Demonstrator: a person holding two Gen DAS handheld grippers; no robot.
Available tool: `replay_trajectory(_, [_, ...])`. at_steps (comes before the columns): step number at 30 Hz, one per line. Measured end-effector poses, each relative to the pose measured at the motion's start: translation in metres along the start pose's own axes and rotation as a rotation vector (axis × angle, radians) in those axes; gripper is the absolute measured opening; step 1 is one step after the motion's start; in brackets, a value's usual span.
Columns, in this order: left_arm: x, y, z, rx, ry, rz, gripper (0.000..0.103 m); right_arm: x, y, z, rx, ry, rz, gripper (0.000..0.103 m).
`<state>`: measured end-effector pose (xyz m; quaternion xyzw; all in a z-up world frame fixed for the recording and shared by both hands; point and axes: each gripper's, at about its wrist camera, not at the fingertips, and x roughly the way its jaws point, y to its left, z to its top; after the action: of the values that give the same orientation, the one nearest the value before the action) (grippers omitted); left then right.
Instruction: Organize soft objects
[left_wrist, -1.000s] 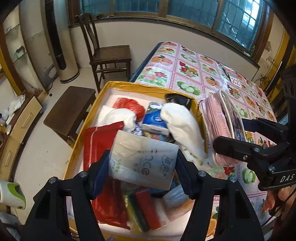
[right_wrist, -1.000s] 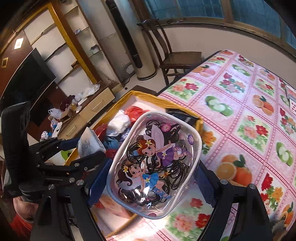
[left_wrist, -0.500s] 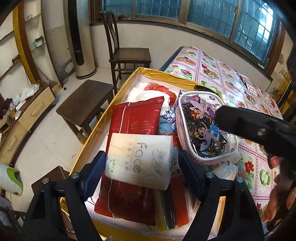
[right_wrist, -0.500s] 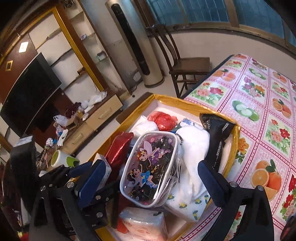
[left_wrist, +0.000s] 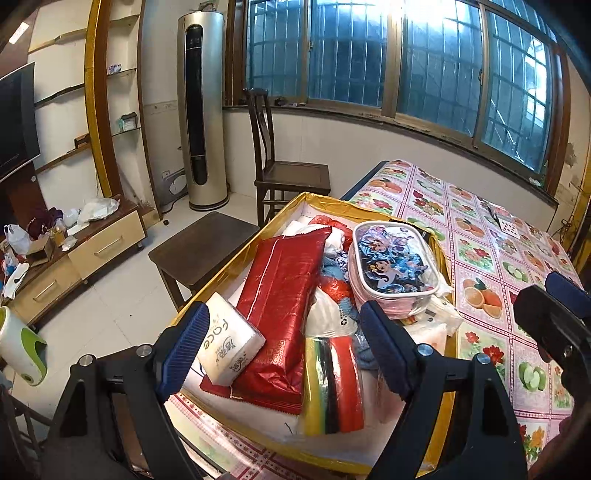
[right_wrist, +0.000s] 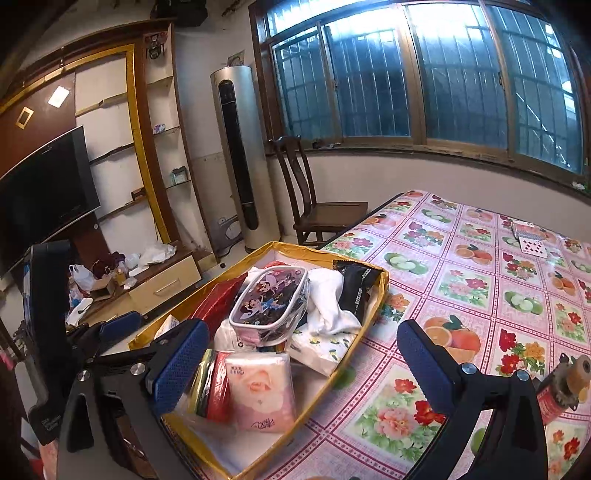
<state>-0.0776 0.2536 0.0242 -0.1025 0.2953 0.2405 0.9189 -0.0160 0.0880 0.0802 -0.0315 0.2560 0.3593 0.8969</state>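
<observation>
With both pairs of blue-padded fingers spread and gripping nothing, left gripper and right gripper hover over the gold-rimmed cardboard box at the table's corner. Inside: white tissue pack at the near-left rim, cartoon-printed clear pouch perched atop the heap. Likely to slide off if nudged.

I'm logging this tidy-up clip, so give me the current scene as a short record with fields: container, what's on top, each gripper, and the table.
container: gold-rimmed cardboard box, packed with soft goods
on top: clear cartoon-print zip pouch lying on the pile
near corner: white "face" tissue pack, resting by the left gripper's finger
left gripper: open, holding nothing
right gripper: open, holding nothing
table: pink fruit-and-flower oilcloth
</observation>
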Motion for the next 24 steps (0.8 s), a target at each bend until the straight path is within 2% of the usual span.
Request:
replay_trajectory(7, [-0.005, -0.010, -0.004, 0.044, 0.019, -0.013, 0.084, -0.027, -0.015, -0.013, 0.027, -0.024, -0.020, 0.103])
replay_trajectory(13, [-0.016, -0.025, -0.007, 0.097, -0.015, 0.006, 0.084, -0.040, -0.034, -0.028, 0.066, -0.021, -0.038, 0.103])
replay_trajectory(17, [-0.021, -0.042, -0.013, 0.165, -0.022, 0.031, 0.085, -0.049, -0.049, -0.036, 0.104, -0.027, -0.039, 0.103])
replay_trajectory(22, [-0.021, -0.063, -0.019, 0.236, 0.025, -0.007, 0.085, -0.060, -0.059, -0.043, 0.110, -0.037, -0.050, 0.103])
replay_trajectory(24, [-0.021, -0.067, -0.021, 0.249, 0.041, -0.048, 0.085, -0.062, -0.064, -0.044, 0.118, -0.035, -0.049, 0.103])
